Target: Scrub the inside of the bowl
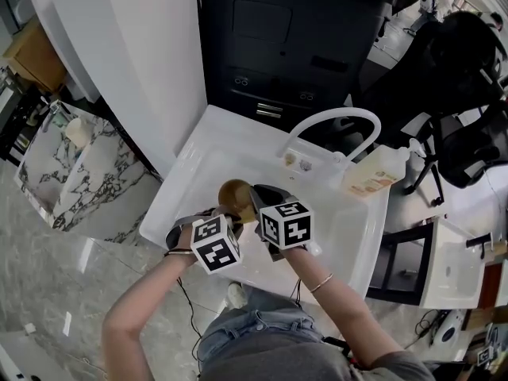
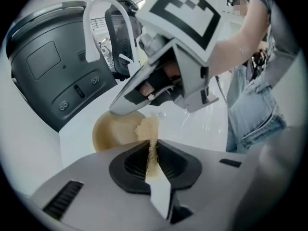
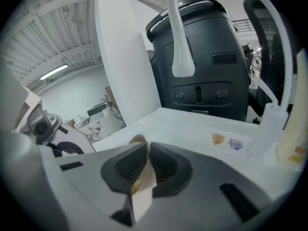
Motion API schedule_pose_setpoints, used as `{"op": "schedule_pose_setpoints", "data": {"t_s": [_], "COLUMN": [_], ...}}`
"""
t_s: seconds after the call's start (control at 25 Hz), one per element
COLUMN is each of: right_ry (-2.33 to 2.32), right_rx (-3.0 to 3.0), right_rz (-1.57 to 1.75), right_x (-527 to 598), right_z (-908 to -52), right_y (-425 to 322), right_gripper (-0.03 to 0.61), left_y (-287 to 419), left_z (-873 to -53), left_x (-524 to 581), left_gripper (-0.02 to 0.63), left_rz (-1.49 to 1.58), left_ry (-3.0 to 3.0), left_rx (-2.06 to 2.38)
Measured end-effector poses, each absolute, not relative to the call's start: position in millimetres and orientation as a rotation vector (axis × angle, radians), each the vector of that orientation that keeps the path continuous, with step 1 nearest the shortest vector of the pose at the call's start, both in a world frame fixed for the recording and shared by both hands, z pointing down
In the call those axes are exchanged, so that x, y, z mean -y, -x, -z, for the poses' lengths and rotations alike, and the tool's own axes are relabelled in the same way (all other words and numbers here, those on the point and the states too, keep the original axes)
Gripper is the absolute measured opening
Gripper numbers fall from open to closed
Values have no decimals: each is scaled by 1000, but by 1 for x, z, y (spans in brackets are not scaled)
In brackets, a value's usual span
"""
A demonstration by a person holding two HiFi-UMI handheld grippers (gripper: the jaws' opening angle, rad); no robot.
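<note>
**A:** Where is the bowl, taking the faucet as the mark?

**B:** The bowl is held over the sink, in front of the faucet on the person's side and off to its left. The right gripper is clamped on the bowl's rim, with the thin tan edge pinched between its pads. The left gripper is clenched on a tan scrub pad. The pad's frayed end sticks out towards the bowl's hollow, though no view shows whether it touches the wall.

**A:** How should the scrub be done well?

**B:** Probably the right gripper should stay firm and motionless while the left one works. It would press the pad's free end flat to the inner wall and sweep in circles from the bottom up towards the rim. Only a short tuft shows past the jaws, so hard plastic could scrape if the pad goes in too deep.

**A:** What about edges and room?

**B:** It is tight where it matters. The right gripper's jaw hangs just above the pad, so sweeps should turn away from the pinched part of the rim. Open white basin lies between the bowl and the faucet, and more to the faucet's front right. A soap bottle stands just right of the faucet at the sink's rim, well clear of the bowl. The sink's front edge lies under the wrists, so work is best pushed towards the faucet.
</note>
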State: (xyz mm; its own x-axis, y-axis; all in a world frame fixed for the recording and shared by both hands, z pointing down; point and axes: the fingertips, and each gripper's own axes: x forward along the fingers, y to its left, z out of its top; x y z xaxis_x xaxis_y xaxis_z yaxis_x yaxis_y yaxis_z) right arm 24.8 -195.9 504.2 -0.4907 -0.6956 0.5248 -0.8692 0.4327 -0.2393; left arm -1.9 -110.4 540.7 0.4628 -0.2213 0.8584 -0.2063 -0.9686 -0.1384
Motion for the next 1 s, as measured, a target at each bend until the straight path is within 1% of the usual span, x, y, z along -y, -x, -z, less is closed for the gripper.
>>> {"op": "schedule_pose_setpoints", "data": {"t_s": [0.44, 0.6, 0.88, 1.0], "right_ry": [-1351, -1365, -1378, -1365], "right_rx": [2349, 2354, 2370, 2376], "right_rz": [-765, -805, -835, -844], "right_x": [198, 199, 197, 195], "right_z": [-507, -506, -500, -499], "right_y": [-29, -26, -23, -16], "right_gripper": [29, 26, 20, 20], "left_y": [3, 21, 55, 54], "left_z": [-514, -497, -461, -463], "left_x": [105, 109, 145, 159], "left_gripper": [46, 46, 46, 46], "left_rz": [1374, 1292, 1027, 993], "left_ry": [3076, 3175, 3146, 3095], "left_rx": [-490, -563, -994, -1109]}}
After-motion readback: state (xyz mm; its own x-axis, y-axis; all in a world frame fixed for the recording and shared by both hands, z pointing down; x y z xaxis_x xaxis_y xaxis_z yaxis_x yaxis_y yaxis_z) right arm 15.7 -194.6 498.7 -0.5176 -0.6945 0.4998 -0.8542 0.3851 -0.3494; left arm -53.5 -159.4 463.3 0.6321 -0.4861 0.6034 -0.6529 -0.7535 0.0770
